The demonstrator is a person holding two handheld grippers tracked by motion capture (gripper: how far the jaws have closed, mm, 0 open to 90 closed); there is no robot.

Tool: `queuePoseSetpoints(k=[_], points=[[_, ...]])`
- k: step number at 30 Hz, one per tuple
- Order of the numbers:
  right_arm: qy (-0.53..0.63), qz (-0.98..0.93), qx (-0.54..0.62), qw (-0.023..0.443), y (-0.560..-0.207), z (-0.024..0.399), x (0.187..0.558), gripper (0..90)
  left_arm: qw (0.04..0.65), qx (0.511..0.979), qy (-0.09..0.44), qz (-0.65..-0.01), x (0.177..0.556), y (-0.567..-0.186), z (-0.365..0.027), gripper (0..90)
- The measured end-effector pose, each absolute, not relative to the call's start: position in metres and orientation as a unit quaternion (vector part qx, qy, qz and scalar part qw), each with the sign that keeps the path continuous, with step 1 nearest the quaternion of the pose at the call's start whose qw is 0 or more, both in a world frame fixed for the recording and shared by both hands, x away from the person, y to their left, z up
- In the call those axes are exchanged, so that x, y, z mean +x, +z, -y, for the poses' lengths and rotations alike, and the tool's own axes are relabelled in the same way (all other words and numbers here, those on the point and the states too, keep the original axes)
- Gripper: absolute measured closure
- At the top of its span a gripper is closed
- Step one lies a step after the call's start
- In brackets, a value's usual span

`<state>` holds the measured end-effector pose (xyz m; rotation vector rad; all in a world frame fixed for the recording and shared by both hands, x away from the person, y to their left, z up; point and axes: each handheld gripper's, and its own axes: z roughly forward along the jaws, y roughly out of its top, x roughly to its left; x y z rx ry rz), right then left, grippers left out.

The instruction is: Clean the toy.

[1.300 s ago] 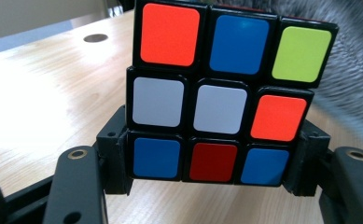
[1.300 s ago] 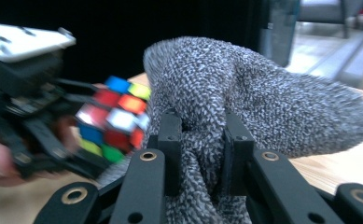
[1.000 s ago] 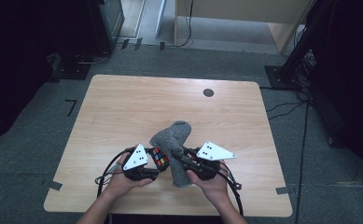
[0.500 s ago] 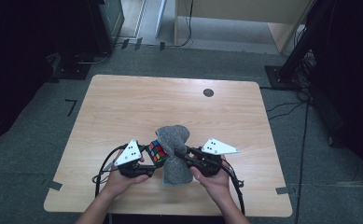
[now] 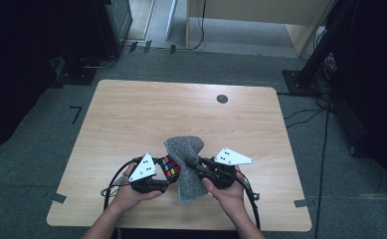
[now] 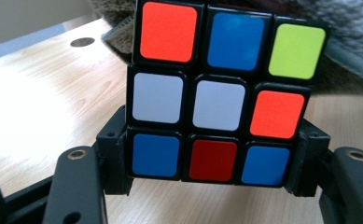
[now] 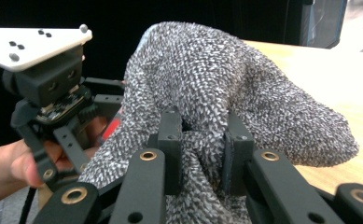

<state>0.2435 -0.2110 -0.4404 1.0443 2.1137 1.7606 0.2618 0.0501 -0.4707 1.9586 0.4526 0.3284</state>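
**Two grippers, one cube, one cloth**

High view: my left gripper (image 5: 167, 175) sits near the table's (image 5: 131, 114) front edge with the colour cube (image 5: 169, 167) clamped at its tip. Just to its right my right gripper (image 5: 193, 165) bites into the grey cloth (image 5: 186, 149), which rises between the two tools and touches the cube's right side.

Left gripper view: my left gripper's (image 6: 212, 163) jaws press on the cube's (image 6: 221, 93) lowest row from both sides; the cube stands upright above them, its face of orange, blue, green, white and red squares toward the camera. The cloth (image 6: 347, 51) lies right behind it.

Right gripper view: my right gripper (image 7: 202, 149) pinches a bunched fold of the cloth (image 7: 207, 79), which billows up and over the jaws. My left gripper's body shows at left, partly behind the cloth.
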Motion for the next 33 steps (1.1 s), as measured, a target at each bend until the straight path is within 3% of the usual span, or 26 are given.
queuePoseSetpoints(k=[23, 33], points=[[0.577, -0.736, 0.326, 0.138, -0.433, 0.193, 0.232, 77.0, 0.502, 0.835, 0.150, -0.168, 0.255, -0.477, -0.036, 34.1], [0.578, -0.717, 0.361, 0.144, -0.434, 0.206, 0.238, 77.1, 0.531, 0.814, 0.143, -0.185, 0.258, -0.472, -0.044, 34.1]])
